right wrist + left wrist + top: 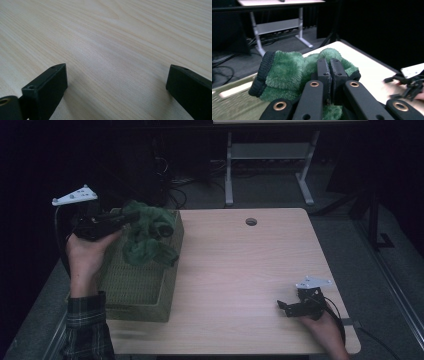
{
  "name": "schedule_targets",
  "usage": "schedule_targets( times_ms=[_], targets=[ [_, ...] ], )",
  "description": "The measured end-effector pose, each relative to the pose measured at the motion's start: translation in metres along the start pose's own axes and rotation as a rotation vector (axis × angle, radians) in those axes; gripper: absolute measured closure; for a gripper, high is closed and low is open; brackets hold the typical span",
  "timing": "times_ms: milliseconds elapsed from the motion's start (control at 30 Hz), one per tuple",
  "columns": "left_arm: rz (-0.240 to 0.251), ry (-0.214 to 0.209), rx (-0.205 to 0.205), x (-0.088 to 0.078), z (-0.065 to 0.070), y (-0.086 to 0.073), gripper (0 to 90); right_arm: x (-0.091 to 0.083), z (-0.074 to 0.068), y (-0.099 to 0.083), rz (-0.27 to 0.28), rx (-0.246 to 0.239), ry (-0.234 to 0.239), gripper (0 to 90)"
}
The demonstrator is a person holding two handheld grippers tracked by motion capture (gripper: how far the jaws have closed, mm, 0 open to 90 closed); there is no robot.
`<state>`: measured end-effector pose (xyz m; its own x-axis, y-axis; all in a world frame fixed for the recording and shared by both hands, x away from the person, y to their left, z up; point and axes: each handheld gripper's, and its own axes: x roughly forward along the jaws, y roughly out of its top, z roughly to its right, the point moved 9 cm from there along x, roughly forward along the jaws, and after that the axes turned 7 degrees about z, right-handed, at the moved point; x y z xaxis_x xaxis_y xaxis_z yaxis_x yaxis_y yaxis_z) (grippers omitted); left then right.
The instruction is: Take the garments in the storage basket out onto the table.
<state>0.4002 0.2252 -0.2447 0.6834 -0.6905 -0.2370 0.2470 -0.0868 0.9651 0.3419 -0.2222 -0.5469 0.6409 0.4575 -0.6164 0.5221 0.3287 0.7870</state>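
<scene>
A fuzzy green sock (pixel 147 232) with a dark cuff hangs in the air over the woven green basket (pixel 125 287) at the table's left. My left gripper (pixel 131 217) is shut on the sock, held level and pointing right. In the left gripper view the two black jaws (pixel 329 68) press together on the green sock (pixel 287 72), whose dark cuff hangs at the left. My right gripper (pixel 284 307) rests low on the table near the front right corner. Its jaws stand wide apart over bare wood (pixel 112 50) in the right gripper view, with nothing between them.
The light wood table (pixel 240 270) has a round cable hole (pixel 251 222) near its far edge. Beyond the table stand a white desk frame (pixel 270 165) and tangled cables on a dark floor. The other gripper (pixel 409 82) appears at the right in the left gripper view.
</scene>
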Motion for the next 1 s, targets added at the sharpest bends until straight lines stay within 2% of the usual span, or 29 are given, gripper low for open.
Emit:
schedule_targets(
  times_ms=[167, 600, 800, 1000],
  targets=[
    [-0.001, -0.033, 0.027, 0.014, 0.018, 0.014, 88.1, 0.000, 0.000, 0.000, 0.001, -0.001, -0.001, 3.2],
    [0.006, -0.131, 0.051, 0.062, 0.066, 0.019, 88.1, 0.000, 0.000, 0.000, -0.002, 0.006, -0.003, 3.2],
    [0.004, -0.181, 0.051, 0.085, 0.088, 0.013, 88.1, 0.000, 0.000, 0.000, -0.003, 0.006, -0.002, 3.2],
    [0.000, -0.216, 0.049, 0.106, 0.109, 0.000, 88.1, 0.000, 0.000, 0.000, -0.003, 0.009, -0.002, 3.2]
  ],
)
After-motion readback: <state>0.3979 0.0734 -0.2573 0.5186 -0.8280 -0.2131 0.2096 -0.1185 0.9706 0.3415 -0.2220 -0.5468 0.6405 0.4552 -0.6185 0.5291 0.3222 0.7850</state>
